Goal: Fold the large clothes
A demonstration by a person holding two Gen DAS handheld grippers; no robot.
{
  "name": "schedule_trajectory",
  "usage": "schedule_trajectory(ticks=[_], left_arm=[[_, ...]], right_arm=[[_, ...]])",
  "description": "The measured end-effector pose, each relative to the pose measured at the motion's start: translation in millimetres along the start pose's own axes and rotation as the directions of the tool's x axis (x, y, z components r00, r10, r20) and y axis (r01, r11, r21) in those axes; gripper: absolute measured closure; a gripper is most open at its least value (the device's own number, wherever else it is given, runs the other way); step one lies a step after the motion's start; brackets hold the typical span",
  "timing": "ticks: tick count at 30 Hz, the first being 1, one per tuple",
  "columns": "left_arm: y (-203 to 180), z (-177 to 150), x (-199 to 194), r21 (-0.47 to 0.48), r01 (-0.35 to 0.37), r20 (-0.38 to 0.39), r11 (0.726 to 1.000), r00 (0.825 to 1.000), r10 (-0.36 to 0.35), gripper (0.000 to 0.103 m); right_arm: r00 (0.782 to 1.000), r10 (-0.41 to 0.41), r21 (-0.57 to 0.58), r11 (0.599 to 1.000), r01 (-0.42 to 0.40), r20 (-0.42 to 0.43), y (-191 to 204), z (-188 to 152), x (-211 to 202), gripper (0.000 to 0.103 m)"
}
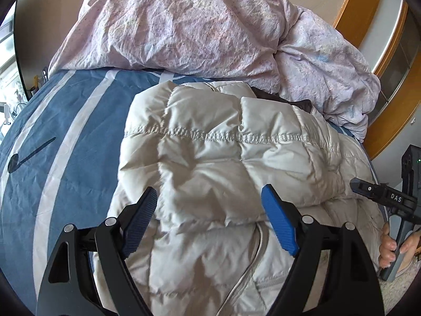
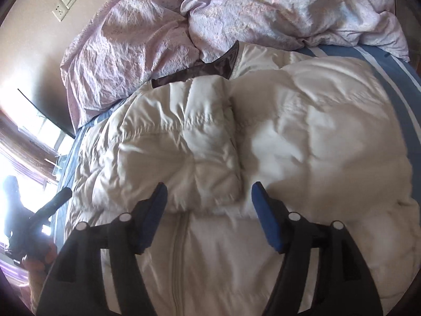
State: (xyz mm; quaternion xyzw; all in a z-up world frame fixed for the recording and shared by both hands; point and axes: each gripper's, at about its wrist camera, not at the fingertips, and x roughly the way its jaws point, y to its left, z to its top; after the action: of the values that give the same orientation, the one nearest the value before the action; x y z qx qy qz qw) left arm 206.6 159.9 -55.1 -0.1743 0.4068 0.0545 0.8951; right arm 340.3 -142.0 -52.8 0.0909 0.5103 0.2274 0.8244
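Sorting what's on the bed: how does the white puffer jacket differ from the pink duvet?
The puffer jacket is glossy, off-white and quilted in stitched panels; the duvet is matte, pale pink and finely crinkled. The jacket lies spread near the camera, the duvet bunched behind it. Both rest on the blue striped sheet.

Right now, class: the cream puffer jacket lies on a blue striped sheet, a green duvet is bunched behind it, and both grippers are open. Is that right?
Not quite. The duvet is pale pink, not green, as the left wrist view shows; the rest stands.

One white puffer jacket (image 1: 215, 158), one pink duvet (image 1: 184, 26), two grippers.
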Motion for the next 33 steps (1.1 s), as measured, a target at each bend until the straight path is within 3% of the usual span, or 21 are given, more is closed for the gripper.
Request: schedule_trajectory(ticks=[4, 7, 12, 18, 23, 33], left_arm=[[28.6, -22.8, -28.7, 0.000, 0.021, -0.016, 1.000, 1.000, -0.021, 0.019], [52.6, -42.5, -48.4, -0.026, 0.052, -0.034, 0.998, 0.998, -0.053, 0.019], [82.7, -74.9, -76.5, -0.057, 0.132, -0.060, 0.990, 0.989, -0.135, 0.018], [105.8, -109.8, -88.7, -0.139, 0.230, -0.068, 0.963, 0.968, -0.241, 0.019], [112.4, -132.6, -86.1, -0.222, 0.318, -0.064, 0.922, 0.939, -0.339, 0.022], [112.8, -159.4, -80.3, -0.297, 0.383, -0.058, 0.875, 0.907, -0.417, 0.028]], right_arm=[[0.999, 0.028, 0.056, 0.998, -0.027, -0.034, -34.3, -21.2, -38.2, 0.027], [0.999, 0.043, 0.119, 0.992, -0.041, -0.014, -71.3, -40.5, -76.2, 0.023], [1.000, -0.023, 0.219, 0.976, 0.019, 0.014, -141.4, -77.2, -129.3, 0.020], [0.999, 0.028, 0.317, 0.948, -0.021, -0.016, -200.9, -124.1, -147.7, 0.020], [0.992, 0.126, 0.353, 0.929, -0.110, -0.023, -213.9, -144.6, -141.5, 0.020], [0.963, 0.257, 0.309, 0.925, -0.223, -0.074, -208.0, -166.5, -133.5, 0.030]])
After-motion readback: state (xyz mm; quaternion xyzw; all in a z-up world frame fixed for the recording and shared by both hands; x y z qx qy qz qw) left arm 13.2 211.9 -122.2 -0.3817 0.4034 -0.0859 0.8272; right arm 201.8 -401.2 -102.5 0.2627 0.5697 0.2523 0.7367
